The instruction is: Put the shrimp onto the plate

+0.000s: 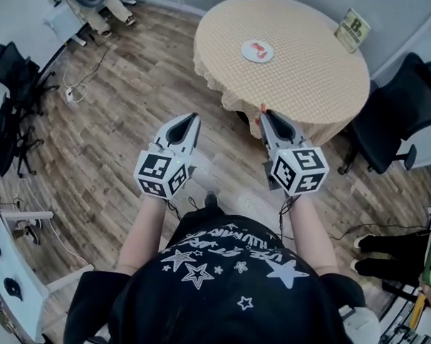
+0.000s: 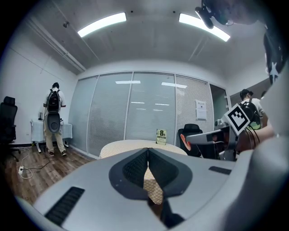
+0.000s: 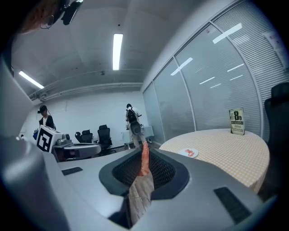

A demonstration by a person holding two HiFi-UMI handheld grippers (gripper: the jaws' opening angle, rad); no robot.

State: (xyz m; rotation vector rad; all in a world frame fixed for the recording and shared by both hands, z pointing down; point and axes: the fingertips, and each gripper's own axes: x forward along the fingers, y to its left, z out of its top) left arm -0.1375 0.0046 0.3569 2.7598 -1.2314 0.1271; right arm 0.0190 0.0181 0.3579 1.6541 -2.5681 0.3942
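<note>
Got one shrimp (image 3: 144,159) pinched in the right gripper (image 3: 143,152), jaws closed down onto it, orange end poking up past the tips; visible as a small orange speck at the tips in the head view too. Nothing in the left gripper (image 2: 147,151): jaws together at the tips, only tablecloth (image 2: 153,191) seen through the gap lower down. Both held out in the air above the wood floor (image 1: 133,107), short of the round table (image 1: 298,79). Plate (image 1: 245,55) near the middle of the table, well apart from both grippers, already carrying a second shrimp (image 1: 258,48). Reads as the carry stage: reach over the table edge and set-down not yet done. Real or toy, cannot tell. Either way expect light, soft-ish, a bit slick and bendy, so likely to slide out of a loose pinch and squash under a hard one. Best taken across the thick body rather than the thin tail; cannot tell which end sits in the jaws here. Keep the pinch steady, lower onto a bare part of the plate beside the other one, then open. Sign card (image 1: 352,29) at the far edge, off the likely path.
</note>
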